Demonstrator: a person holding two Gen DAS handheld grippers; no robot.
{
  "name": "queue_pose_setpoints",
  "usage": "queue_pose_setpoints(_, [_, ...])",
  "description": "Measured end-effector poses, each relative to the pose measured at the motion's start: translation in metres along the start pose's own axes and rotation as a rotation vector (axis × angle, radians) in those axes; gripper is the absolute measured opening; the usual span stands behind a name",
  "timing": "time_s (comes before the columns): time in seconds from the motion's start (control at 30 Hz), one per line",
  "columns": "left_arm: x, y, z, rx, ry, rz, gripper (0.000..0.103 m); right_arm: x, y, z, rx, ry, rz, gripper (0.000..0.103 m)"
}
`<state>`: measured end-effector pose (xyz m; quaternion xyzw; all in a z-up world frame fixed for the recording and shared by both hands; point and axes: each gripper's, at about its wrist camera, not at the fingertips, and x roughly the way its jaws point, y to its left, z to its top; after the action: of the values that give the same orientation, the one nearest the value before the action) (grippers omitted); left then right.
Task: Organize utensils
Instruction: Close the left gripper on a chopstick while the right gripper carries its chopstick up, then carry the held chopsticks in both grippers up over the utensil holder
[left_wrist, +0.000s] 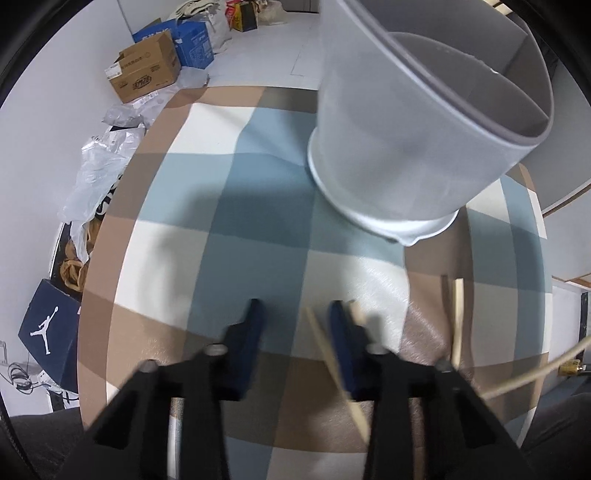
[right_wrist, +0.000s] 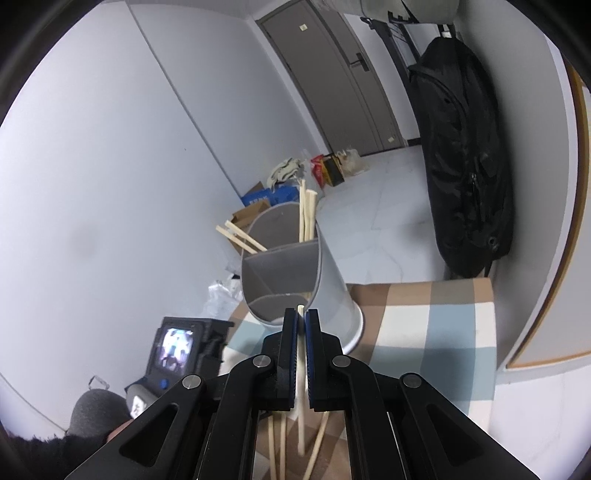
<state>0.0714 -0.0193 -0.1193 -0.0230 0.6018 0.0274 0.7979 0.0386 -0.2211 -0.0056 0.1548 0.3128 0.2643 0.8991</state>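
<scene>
The left tool (left_wrist: 295, 314) points steeply down over the checked worktop (left_wrist: 240, 240), its dark pads standing apart with bare cloth between them; nothing is pressed between the pads, though a pale chopstick (left_wrist: 338, 373) runs slantwise just under and beside the right-hand pad. Two more chopsticks (left_wrist: 458, 325) lie near that view's right side, close to the worktop's rounded edge, one reaching out over it. The grey utensil holder (left_wrist: 406, 147) stands ahead and to the right of this tool, apart from it, with a wide open stretch of cloth on the left out to the worktop's edge, beyond which cardboard boxes (left_wrist: 147, 70) and plastic bags (left_wrist: 99, 162) crowd the floor. The right tool (right_wrist: 301, 314) is closed tightly on a single chopstick (right_wrist: 302, 369), whose tip pokes out just above the pads, held in the air short of the holder's near rim (right_wrist: 280, 295). The holder is divided into compartments; chopsticks already stand in the far ones (right_wrist: 306, 214). More chopsticks lie on the cloth below this tool (right_wrist: 277, 443).
</scene>
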Motion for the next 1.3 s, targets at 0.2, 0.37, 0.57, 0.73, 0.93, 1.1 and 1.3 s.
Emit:
queue_pose_setpoints(0.2, [0.0,0.008,-0.001,-0.064,-0.008,-0.074,0.001,-0.003,0.001,0.001,-0.003,-0.005,0.003,0.004])
queue_pose_setpoints(0.37, [-0.008,0.018,-0.007,-0.105,-0.054,-0.101,0.001,-0.005,0.004,0.0,-0.012,-0.01,0.002,0.004])
queue_pose_setpoints(0.57, [-0.041,0.022,-0.017,-0.111,-0.169,-0.127,0.0,-0.004,0.007,-0.002,-0.018,-0.013,-0.013,0.004])
queue_pose_setpoints(0.73, [-0.077,0.022,-0.023,-0.083,-0.307,-0.153,0.0,-0.006,0.013,-0.004,-0.034,-0.025,-0.011,0.004])
queue_pose_setpoints(0.93, [-0.098,0.031,-0.023,-0.03,-0.432,-0.173,0.0,-0.006,0.027,-0.007,-0.081,-0.027,-0.037,0.003])
queue_pose_setpoints(1.1, [-0.109,0.041,-0.02,0.004,-0.478,-0.211,0.0,-0.01,0.038,-0.004,-0.093,-0.04,-0.05,0.003])
queue_pose_setpoints(1.3, [-0.129,0.046,-0.02,0.029,-0.544,-0.242,0.0,-0.014,0.054,0.0,-0.119,-0.049,-0.066,0.003])
